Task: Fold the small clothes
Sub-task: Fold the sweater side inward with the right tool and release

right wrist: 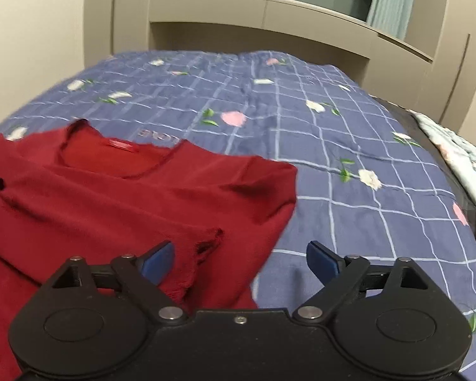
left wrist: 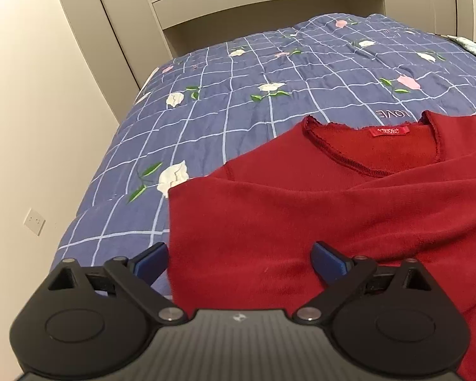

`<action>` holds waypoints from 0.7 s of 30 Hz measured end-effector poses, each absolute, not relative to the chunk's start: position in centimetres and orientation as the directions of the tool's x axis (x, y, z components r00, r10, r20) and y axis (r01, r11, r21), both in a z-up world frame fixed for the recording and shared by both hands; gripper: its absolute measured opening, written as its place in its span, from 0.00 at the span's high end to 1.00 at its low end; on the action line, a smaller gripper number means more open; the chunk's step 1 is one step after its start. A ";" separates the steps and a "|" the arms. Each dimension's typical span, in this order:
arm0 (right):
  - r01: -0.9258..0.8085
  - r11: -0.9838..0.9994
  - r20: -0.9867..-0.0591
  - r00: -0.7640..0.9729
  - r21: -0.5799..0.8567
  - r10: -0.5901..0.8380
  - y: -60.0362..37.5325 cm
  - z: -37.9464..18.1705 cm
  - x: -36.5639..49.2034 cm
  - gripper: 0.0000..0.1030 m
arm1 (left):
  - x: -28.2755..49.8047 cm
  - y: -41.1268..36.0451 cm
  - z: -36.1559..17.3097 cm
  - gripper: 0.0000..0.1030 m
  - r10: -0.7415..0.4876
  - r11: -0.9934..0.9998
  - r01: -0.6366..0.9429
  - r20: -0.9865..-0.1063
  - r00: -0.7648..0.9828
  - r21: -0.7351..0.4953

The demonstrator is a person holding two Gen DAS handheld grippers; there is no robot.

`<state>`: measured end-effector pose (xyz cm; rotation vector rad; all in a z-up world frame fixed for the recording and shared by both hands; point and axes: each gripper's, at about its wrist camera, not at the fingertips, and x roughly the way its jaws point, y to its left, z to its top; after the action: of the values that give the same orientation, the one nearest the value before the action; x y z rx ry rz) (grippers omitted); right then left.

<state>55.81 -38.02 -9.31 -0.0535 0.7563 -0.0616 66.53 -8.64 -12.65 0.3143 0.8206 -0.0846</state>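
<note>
Dark red knit sweater (left wrist: pixel 301 209) flat on blue checked floral quilt (left wrist: pixel 225 101); left gripper (left wrist: pixel 239 258) and right gripper (right wrist: pixel 239 258) near it — spread wide, holding nothing.

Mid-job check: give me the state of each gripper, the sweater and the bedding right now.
Left gripper: open, holding nothing, over the sweater's edge.
Right gripper: open, holding nothing, above a cuff.
Red sweater: lying on the bed, neckline up, sleeves folded inward.
Frayed cuff: lying loose on the sweater.
Blue quilt: spread out, slightly wrinkled.
</note>
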 end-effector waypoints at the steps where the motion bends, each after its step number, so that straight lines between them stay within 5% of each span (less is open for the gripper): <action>1: 0.026 0.996 -0.689 0.721 -0.085 -0.078 -37.8 -9.3 55.6 0.08 | 66.3 -8.6 -12.5 0.01 0.048 0.949 0.198 -0.729 0.683 0.247; 21: -0.141 0.990 -0.696 0.711 0.001 0.102 -35.9 -2.3 41.6 0.01 | 53.0 -5.9 -7.5 0.01 0.009 0.948 0.248 -0.800 0.600 0.197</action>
<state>41.57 -35.88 -2.33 -0.0530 0.7687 0.1345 53.03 -5.90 -7.55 0.3032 0.9203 -0.1412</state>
